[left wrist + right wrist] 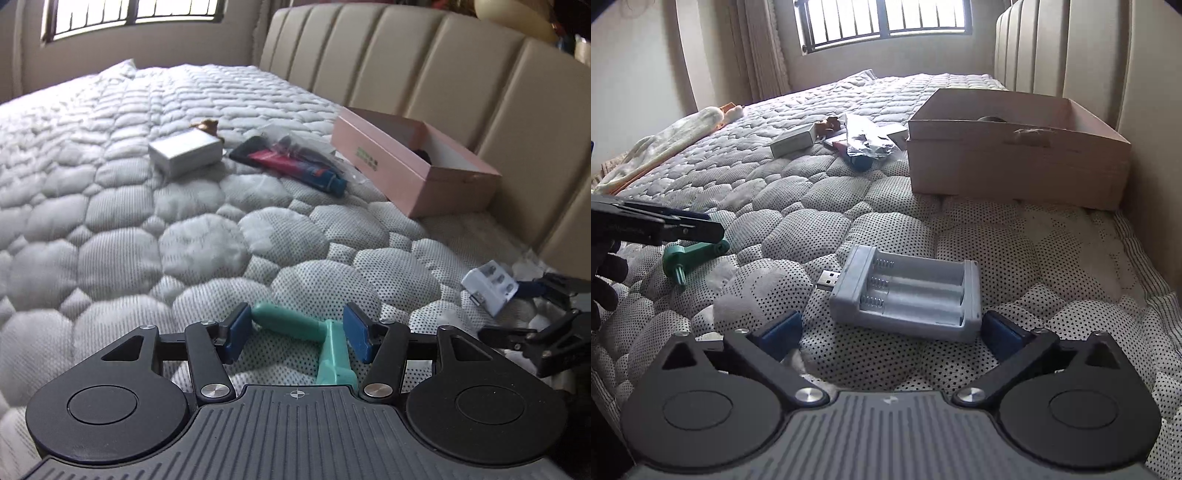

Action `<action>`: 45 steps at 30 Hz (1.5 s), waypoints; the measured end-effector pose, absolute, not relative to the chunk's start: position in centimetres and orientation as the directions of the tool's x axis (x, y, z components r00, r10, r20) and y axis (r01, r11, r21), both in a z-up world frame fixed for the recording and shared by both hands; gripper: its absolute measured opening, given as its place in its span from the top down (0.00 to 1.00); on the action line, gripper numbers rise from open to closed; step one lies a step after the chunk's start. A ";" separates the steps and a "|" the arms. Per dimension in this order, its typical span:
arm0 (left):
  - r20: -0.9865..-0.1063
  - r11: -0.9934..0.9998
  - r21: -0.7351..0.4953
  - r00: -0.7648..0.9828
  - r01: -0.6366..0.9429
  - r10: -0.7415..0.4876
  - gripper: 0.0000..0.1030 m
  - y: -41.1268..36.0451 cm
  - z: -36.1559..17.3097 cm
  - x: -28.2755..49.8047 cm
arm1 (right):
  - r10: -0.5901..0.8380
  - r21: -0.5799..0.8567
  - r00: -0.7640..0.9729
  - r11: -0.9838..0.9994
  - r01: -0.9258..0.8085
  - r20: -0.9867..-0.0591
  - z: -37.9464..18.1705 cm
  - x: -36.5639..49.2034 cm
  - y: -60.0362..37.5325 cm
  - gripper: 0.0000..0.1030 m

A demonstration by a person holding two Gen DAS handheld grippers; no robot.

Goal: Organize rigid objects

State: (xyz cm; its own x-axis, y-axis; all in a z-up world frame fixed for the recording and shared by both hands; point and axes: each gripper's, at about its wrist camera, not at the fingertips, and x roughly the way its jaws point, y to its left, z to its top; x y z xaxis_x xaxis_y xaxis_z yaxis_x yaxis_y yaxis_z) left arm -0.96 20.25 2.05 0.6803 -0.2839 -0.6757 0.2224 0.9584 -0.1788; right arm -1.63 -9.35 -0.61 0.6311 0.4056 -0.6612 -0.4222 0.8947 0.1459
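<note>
**Both grippers wide open over stuff on the bed**

The left gripper (299, 334) is open as wide as it goes. A green crank handle (325, 339) lies on the mattress (147, 240) between its two blue pads (239, 328). The pads are on each side of it, and the right pad looks v. close to the bent part, but they don't squeeze it. It isn't picked up. In the right wrist view the same green crank handle (687, 258) sits under the tip of the left gripper (679, 229), w/ a dark gloved hand (605, 280) at the left edge.

The right gripper (891, 330) is open wide too. A gray battery charger (908, 295) w/ a USB plug (828, 279) lies flat on the mattress just in front of it. The charger's slots face up and hold no batteries. The right blue pad (1001, 328) is right by the charger's near corner; can't tell if it touches. The left pad is well apart from it. Nothing is held.

Farther back, a pink box (417, 166) w/ no lid sits next to the padded headboard (461, 74). Something dark is inside, too hidden to tell. Near the box lie a small silver box (184, 151), a red and blue tube (295, 168) in a clear bag & a little brown thing (207, 125)
</note>
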 end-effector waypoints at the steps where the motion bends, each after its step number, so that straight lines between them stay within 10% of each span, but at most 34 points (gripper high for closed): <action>1: -0.673 0.956 -0.181 0.680 0.229 -0.291 0.42 20.3 2.0 -1.1 | 0.404 0.141 0.633 0.895 -0.423 -0.661 -0.6 -1.7 -9.3 0.00; 35: -0.689 0.963 0.109 0.717 0.247 -0.106 0.41 17.9 1.5 -0.3 | 0.394 0.113 0.643 0.894 -0.433 -0.657 -0.6 -1.9 -9.1 0.00; 45: -0.669 0.961 0.079 0.729 0.264 -0.145 0.57 17.1 1.4 -0.6 | 0.378 0.098 0.663 0.903 -0.418 -0.646 0.6 -1.9 -8.9 0.00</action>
